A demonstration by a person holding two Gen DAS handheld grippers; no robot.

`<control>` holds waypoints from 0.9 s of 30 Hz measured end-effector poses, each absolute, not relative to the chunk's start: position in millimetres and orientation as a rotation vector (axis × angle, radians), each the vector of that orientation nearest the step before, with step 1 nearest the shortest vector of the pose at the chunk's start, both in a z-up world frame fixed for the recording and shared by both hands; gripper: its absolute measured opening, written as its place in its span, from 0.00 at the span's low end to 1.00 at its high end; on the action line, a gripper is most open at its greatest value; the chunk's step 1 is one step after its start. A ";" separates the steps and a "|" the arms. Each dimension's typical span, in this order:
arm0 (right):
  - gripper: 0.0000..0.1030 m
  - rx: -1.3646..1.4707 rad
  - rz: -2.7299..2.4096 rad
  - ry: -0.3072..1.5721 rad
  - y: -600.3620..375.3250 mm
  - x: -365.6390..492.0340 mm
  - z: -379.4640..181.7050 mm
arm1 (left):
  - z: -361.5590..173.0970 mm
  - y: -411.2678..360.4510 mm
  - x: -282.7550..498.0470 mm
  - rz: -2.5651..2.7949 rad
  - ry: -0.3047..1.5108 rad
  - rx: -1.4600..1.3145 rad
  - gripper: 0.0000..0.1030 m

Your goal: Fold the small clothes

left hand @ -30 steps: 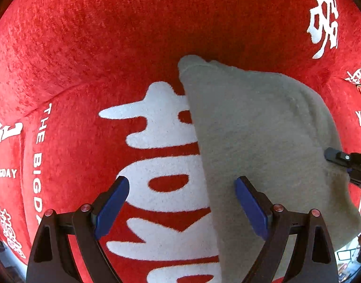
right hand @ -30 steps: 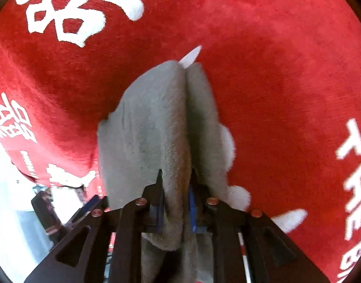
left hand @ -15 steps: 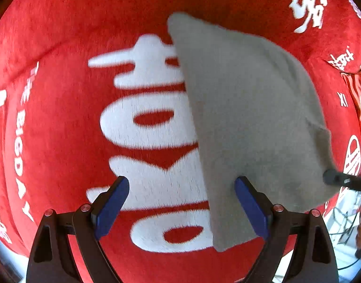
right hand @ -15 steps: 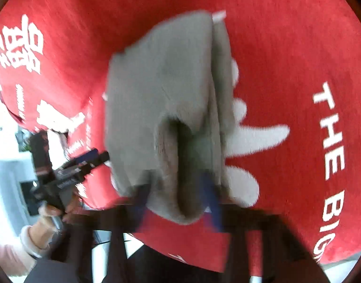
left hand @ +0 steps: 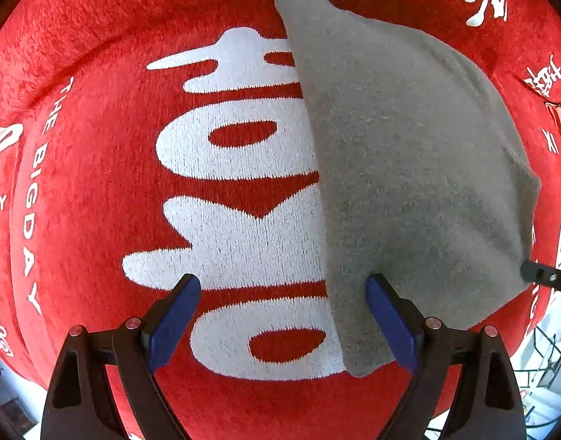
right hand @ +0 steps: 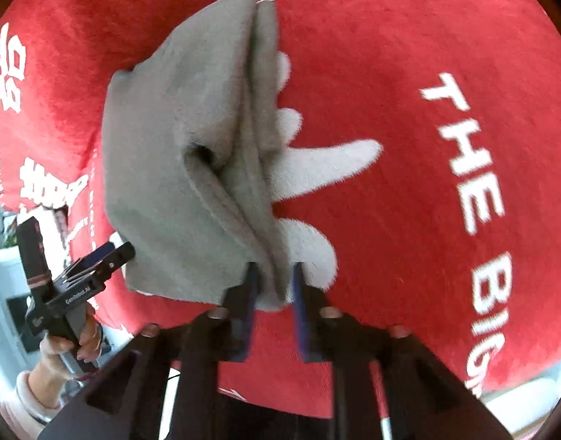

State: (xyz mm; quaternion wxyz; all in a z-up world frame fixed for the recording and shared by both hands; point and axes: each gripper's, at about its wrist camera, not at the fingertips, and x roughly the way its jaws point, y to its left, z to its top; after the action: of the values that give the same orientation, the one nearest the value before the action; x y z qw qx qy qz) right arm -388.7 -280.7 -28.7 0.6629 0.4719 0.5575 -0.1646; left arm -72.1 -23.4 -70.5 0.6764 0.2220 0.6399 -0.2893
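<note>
Now R gripper (right hand: 275,286) pinches grey cloth (right hand: 181,168).

A plush red fleece blanket (left hand: 97,190) with large white woven characters and the white lettering "THE BIGDAY" covers the whole supporting surface; what lies beneath it cannot be told. Directly on the blanket rests a folded grey fleece garment (left hand: 409,168), its long straight edge crossing the big white characters. In the right wrist view the same garment (right hand: 178,154) shows stacked layers and a deep crease, its near edge raised off the red pile.
</note>
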 end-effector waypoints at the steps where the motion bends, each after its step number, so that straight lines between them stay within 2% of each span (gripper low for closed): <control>1: 0.43 1.100 -0.387 1.179 -286.8 -392.8 -19.1 | -70.8 -23.7 -73.7 -0.651 1.435 0.503 0.90; 4: 0.44 1.142 -0.381 1.032 -307.1 -381.9 -4.2 | -69.8 -23.6 -76.0 -0.653 1.424 0.505 0.90; 8: 0.44 1.200 -0.371 1.048 -329.7 -335.5 -26.7 | -70.1 -19.5 -78.9 -0.662 1.415 0.503 0.90; 9: 0.37 1.226 -0.388 1.101 -326.6 -320.6 -38.5 | -70.5 -19.0 -79.8 -0.661 1.419 0.499 0.90; 10: 0.16 1.234 -0.388 1.118 -323.9 -308.3 -42.6 | -70.9 -19.0 -81.0 -0.658 1.422 0.497 0.90; 14: 0.14 0.988 -0.431 1.190 -311.2 -296.8 -28.7 | -68.8 -21.2 -72.5 -0.666 1.423 0.489 0.90; 18: 0.13 1.092 -0.459 1.149 -314.1 -307.9 -41.3 | -68.3 -15.4 -65.6 -0.666 1.443 0.463 0.90; 21: 0.15 1.039 -0.520 1.164 -303.9 -309.4 -31.6 | -64.9 -11.5 -65.0 -0.651 1.449 0.465 0.90; 23: 0.19 1.025 -0.572 1.164 -302.5 -318.4 -24.3 | -61.5 -8.8 -63.9 -0.646 1.445 0.478 0.90; 27: 0.19 1.030 -0.644 1.144 -292.6 -331.0 -9.8 | -50.2 -4.4 -63.8 -0.639 1.434 0.492 0.90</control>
State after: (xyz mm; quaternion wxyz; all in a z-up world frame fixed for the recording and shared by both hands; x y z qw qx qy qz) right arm -331.0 -292.6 -9.8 0.6717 0.4571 0.5080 -0.2859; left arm -63.8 -4.4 -50.2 0.6801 0.2192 0.6390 -0.2846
